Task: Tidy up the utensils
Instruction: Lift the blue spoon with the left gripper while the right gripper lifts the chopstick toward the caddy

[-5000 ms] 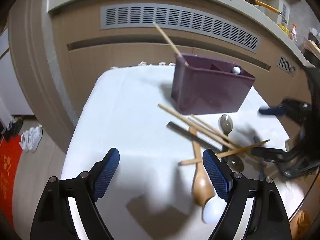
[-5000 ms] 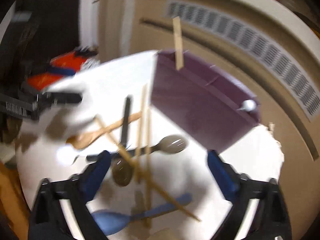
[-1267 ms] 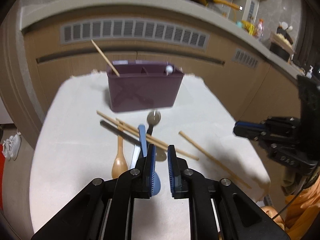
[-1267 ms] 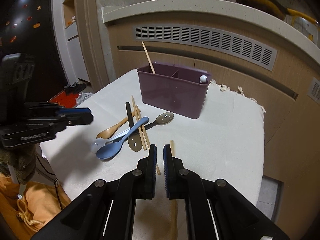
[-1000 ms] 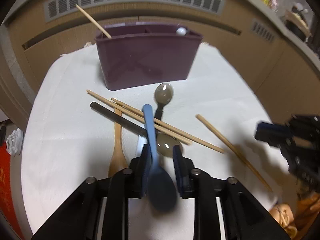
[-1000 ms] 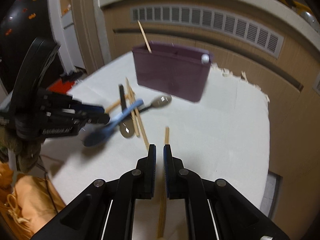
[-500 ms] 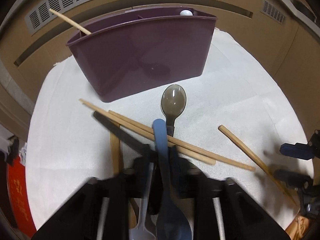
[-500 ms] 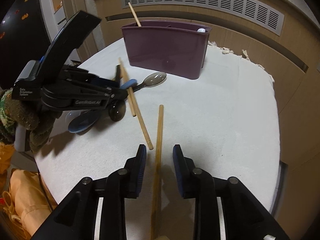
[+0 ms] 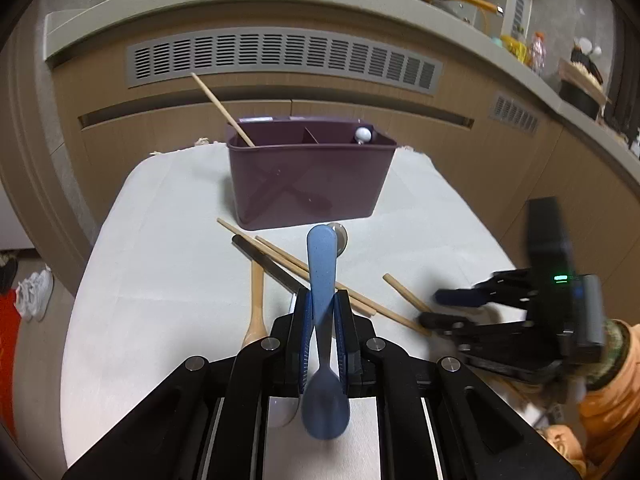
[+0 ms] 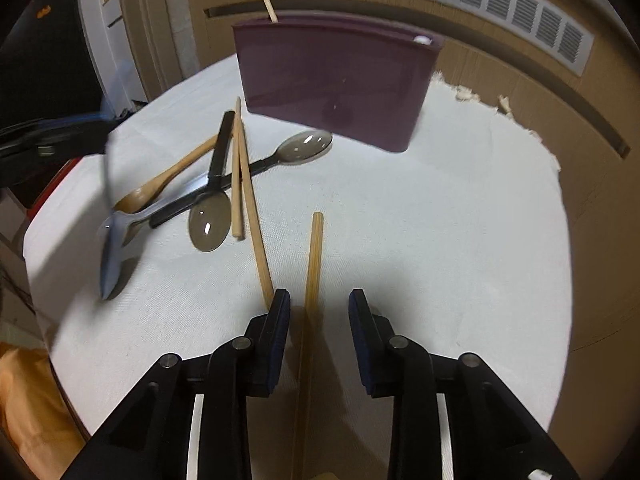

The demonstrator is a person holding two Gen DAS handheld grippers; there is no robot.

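The left gripper [image 9: 323, 314] was clamped on the blue spoon [image 9: 321, 280] mid-handle; it could pivot and slip. The right gripper [image 10: 319, 312] stood apart astride a chopstick [image 10: 314, 256], risking a miss.

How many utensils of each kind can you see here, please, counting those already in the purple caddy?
Wooden chopsticks: 4
Spoons: 5
White-tipped utensil in the caddy, kind unclear: 1
Total: 10
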